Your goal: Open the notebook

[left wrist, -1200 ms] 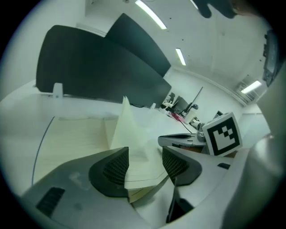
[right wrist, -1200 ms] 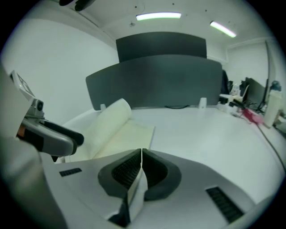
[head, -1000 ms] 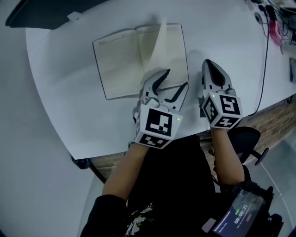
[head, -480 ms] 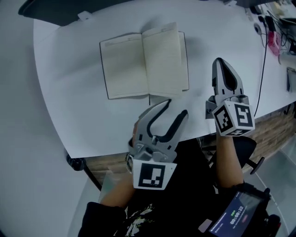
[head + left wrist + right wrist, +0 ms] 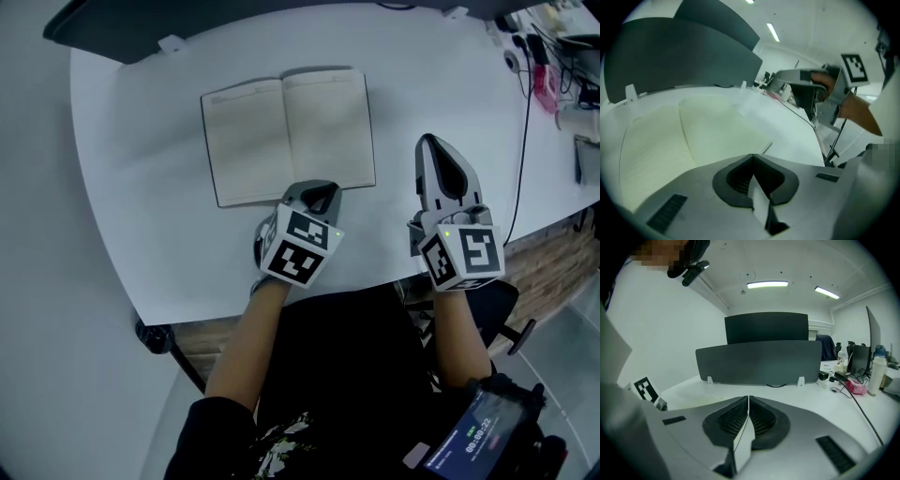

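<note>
Two grippers and one notebook, that's pretty much the whole cast. From the head view, the notebook (image 5: pixel 288 133) lies flat and open on the white table (image 5: pixel 141 234), two pages showing. Its spine runs away from the person and the wide spread goes left to right. The left gripper (image 5: pixel 319 192) sits right at the book's near edge, close to the spine, pointing down at it, so the book is dead ahead of that one. I can't tell if the tips actually touch paper. The right gripper (image 5: pixel 428 142) hangs off to the right of the right-hand page, clearly apart from it, so the left is the nearer tool by a lot. In the left gripper view, the jaws have just been closing and now meet tip to tip with nothing between them, and the pale pages (image 5: pixel 693 136) spread out just beyond. In the right gripper view, those jaws are pressed together too and hold nothing. It looks over the table toward a dark divider panel (image 5: pixel 759 364), and I can't really pick out the book from there. Looks to me like the opening part is already done.
</note>
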Tool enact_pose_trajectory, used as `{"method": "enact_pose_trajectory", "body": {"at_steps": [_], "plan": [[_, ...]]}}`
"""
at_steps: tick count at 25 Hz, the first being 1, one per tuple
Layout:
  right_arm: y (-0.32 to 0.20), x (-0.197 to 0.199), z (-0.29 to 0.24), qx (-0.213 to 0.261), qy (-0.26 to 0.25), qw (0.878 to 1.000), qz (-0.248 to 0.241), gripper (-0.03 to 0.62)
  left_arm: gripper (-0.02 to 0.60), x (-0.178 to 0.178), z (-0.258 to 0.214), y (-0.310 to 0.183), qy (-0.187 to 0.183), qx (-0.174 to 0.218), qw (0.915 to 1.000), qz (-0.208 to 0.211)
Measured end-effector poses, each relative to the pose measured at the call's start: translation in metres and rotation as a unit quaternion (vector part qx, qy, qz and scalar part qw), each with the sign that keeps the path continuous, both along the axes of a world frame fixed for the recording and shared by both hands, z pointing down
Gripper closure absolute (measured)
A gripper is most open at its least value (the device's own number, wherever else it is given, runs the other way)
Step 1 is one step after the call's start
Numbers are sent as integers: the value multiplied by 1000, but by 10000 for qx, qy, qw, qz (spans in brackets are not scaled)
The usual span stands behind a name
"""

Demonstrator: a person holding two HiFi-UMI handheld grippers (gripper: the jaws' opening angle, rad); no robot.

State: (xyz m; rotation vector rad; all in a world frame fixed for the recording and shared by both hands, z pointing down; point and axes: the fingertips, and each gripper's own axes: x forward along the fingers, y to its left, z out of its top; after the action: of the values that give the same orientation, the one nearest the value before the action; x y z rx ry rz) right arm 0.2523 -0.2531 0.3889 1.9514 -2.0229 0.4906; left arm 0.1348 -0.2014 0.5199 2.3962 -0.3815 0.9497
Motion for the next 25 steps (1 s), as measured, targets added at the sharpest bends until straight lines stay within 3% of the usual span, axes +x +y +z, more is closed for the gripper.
{"method": "enact_pose_trajectory", "body": {"at_steps": [2,4,6,9,10,12,13,14,16,18,21,25], "plan": [[0,-7,0,9,-47,10000,-73,529,572,1,8,10,-215,6,9995,247],[2,-15,-3,4,-33,9999,-154,528,572,5,5,16,-147,36,9992,376],[4,-27,-7,-14,32,9995,-328,530,574,4,-18,17,201,136,9994,250],[12,-45,-17,65,-11,9988,-485,529,572,-16,-78,4,929,641,9929,-380],[15,-49,-22,90,-47,9989,-463,530,572,-27,-102,-4,1158,1058,9855,-652],[17,-58,-32,120,-116,9992,-366,530,572,-55,-157,-22,1502,2275,9554,-1134],[19,-65,-38,149,-140,9993,-326,528,572,-72,-179,-27,1584,2719,9390,-1390],[22,-72,-45,204,-150,9992,-321,530,572,-90,-194,-28,1650,2873,9282,-1694],[30,-90,-59,377,-117,9984,-401,530,572,-120,-212,-22,1807,2757,9204,-2101],[35,-109,-77,592,-31,9969,-525,530,574,-144,-228,-18,1931,2734,9154,-2237],[51,-135,-101,831,253,9938,-693,530,572,-176,-247,-9,1868,3160,8993,-2378],[85,-157,-118,921,472,9918,-746,530,574,-198,-255,16,1572,3375,8954,-2444]]}}
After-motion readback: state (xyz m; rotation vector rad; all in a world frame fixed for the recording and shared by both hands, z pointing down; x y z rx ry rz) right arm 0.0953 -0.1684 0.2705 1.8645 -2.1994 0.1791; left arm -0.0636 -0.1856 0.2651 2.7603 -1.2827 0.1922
